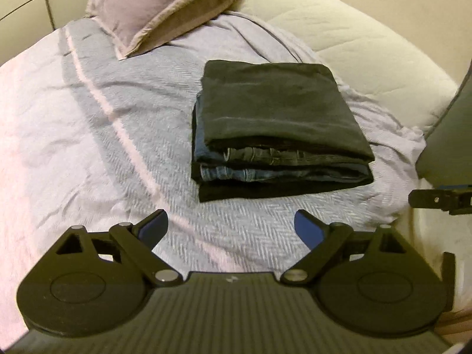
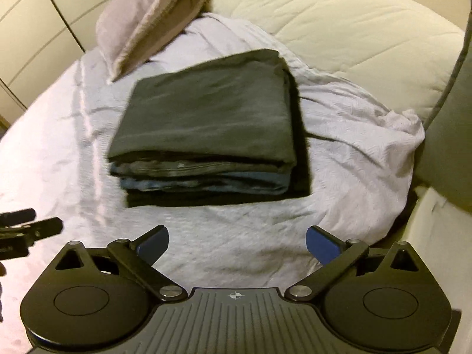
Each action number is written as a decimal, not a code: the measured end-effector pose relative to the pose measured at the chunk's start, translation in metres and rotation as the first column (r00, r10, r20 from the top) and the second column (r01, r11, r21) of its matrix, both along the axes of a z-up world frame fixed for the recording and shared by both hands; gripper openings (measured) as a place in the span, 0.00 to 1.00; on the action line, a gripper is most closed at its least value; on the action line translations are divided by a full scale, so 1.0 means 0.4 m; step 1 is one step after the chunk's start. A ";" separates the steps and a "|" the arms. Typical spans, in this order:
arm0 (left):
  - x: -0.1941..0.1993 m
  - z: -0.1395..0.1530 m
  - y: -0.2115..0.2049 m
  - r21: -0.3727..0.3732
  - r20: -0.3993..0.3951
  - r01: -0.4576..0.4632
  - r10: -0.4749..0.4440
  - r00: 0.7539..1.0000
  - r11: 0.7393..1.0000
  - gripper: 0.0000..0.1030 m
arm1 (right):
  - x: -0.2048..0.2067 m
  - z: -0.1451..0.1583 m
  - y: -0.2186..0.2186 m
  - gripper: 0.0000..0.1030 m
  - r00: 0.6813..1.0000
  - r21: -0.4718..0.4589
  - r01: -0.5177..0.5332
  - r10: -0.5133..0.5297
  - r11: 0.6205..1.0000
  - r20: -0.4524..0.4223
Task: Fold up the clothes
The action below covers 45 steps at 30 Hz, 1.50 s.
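Both grippers — left (image 1: 230, 225) and right (image 2: 237, 243) — hover with jaws spread wide and empty, short of the folded stack of clothes (image 1: 280, 129) squared up on the bedspread (image 1: 88, 124); a careless nudge could likely topple the layers.

Your left hand-held gripper (image 1: 231, 225) is level, jaws spread wide, blue pads (image 1: 308, 227) apart, nothing between them. Your right hand-held gripper (image 2: 237, 242) matches: jaws wide, blue pads (image 2: 320, 243) empty. Each shows at the edge of the other's view, side by side.
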<state>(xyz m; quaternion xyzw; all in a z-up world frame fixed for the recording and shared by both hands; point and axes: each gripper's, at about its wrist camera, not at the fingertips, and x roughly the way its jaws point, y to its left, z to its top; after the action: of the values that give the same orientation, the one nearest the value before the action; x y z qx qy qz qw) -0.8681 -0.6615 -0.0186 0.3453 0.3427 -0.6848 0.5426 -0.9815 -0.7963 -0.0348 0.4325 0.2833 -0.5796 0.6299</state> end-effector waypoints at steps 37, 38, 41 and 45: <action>-0.041 0.129 0.166 -0.075 0.026 0.044 -0.042 0.999 0.996 0.88 | 0.101 0.156 0.141 0.99 0.999 -0.095 -0.023 0.019 0.995 -0.036; -0.046 0.129 0.161 -0.075 0.027 0.041 -0.039 0.999 0.996 0.88 | 0.096 0.158 0.136 0.99 0.999 -0.096 -0.025 0.021 0.995 -0.036; -0.061 0.129 0.148 -0.073 0.026 0.038 -0.037 0.999 0.997 0.88 | 0.082 0.162 0.122 0.99 0.999 -0.102 -0.030 0.027 0.994 -0.035; -0.081 0.130 0.134 -0.067 0.026 0.038 -0.036 0.999 0.997 0.88 | 0.067 0.165 0.108 0.99 0.999 -0.104 -0.037 0.033 0.994 -0.037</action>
<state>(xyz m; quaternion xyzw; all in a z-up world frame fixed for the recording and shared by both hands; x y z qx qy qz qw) -0.9004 -0.6078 0.0334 0.3414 0.3061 -0.7015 0.5456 -0.9546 -0.7529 0.0312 0.3837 0.2710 -0.5899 0.6568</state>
